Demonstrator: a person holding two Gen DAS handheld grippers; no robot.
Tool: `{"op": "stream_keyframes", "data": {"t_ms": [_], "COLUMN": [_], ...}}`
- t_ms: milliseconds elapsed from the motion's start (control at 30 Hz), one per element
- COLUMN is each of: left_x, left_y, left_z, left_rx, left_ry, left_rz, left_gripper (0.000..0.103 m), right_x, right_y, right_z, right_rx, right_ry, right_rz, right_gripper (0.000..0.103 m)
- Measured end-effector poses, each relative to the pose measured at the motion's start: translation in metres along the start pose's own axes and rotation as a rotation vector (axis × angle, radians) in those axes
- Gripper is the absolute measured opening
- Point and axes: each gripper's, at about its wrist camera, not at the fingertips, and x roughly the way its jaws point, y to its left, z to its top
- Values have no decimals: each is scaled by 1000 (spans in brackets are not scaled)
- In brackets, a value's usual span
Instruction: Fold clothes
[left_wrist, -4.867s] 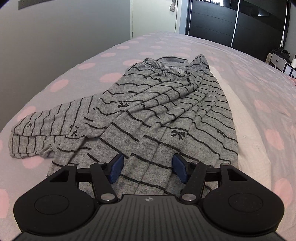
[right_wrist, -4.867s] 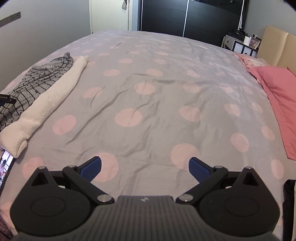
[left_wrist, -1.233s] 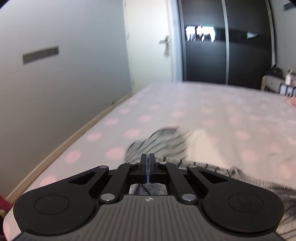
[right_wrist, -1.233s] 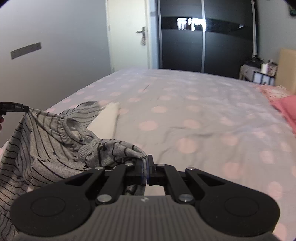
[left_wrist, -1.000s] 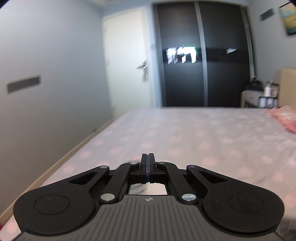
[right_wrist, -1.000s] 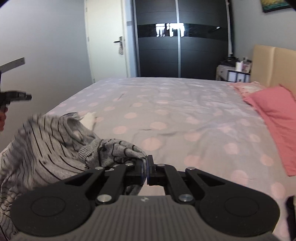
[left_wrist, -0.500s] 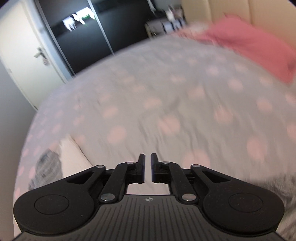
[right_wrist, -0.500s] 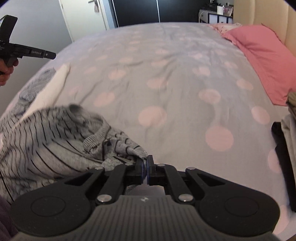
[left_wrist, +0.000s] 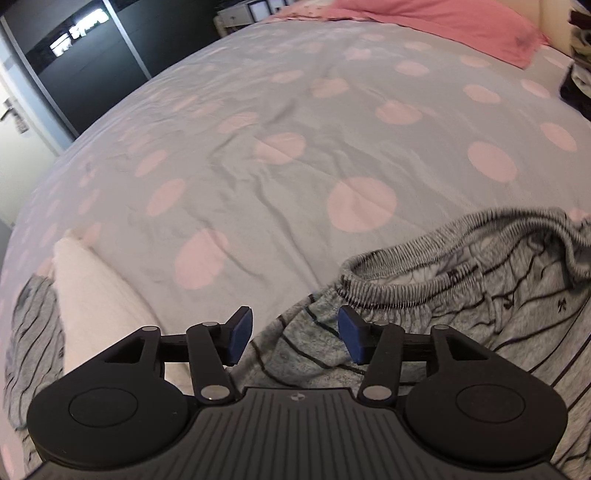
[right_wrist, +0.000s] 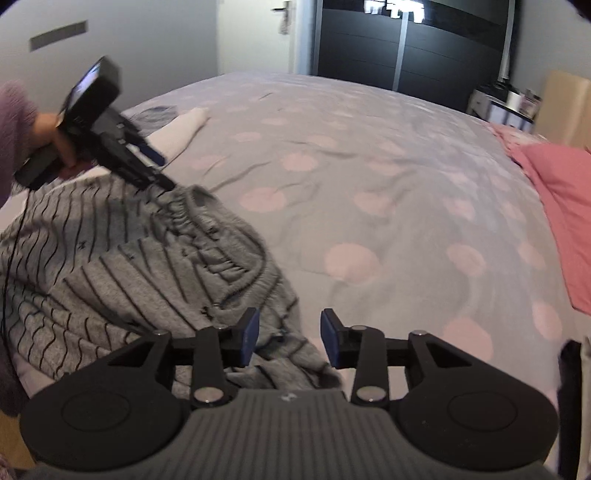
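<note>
While both grippers' jaws are opening over grey striped knit trousers (left_wrist: 424, 295), left gripper (left_wrist: 293, 334), right gripper (right_wrist: 289, 338), neither pinching cloth, grey pink-dotted bedspread (right_wrist: 369, 177), black wardrobe (right_wrist: 406, 48) behind.

A wide bed (right_wrist: 388, 177) with a grey, pink-dotted cover fills the room. Behind it stand a black wardrobe (right_wrist: 406, 48), a pale door (right_wrist: 291, 33) and a grey wall (right_wrist: 147, 40); pink pillows (right_wrist: 569, 184) lie at the beige headboard (right_wrist: 565, 107).

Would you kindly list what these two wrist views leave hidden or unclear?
- Striped grey pants: legs cut off by the left edge of the right wrist view, and by the gripper body in the left wrist view.
- White garment: near end hidden behind the left gripper, whose jaws are opening.
- Dark clothes pile: cropped by the right edge.
</note>
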Motion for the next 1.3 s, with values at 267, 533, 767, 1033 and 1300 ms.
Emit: {"op": "stream_keyframes", "data": {"t_ms": [267,533,767,1033,1300], "left_x": [27,36,23,-46,-132], "left_y": [9,25,20,25,13], "left_z": [-14,-30,-25,22,111], "left_rx": [-15,-228,-358,-501,-495], "left_ry": [-4,-14,-29,-218,-426], "left_rz": [-95,-170,-160,4,141], "left_gripper": [57,60,6,5,3], "right_x": [51,77,60,7,-76], "right_y": [24,23,-3,-25,-34], "right_z": [4,11,32,34,34], "right_rx": [-102,-102,67,173,231], "right_ry": [107,142,64,-91,-309], "right_rz": [66,24,-36,-109,-83], "right_gripper": [53,19,13,13,12]}}
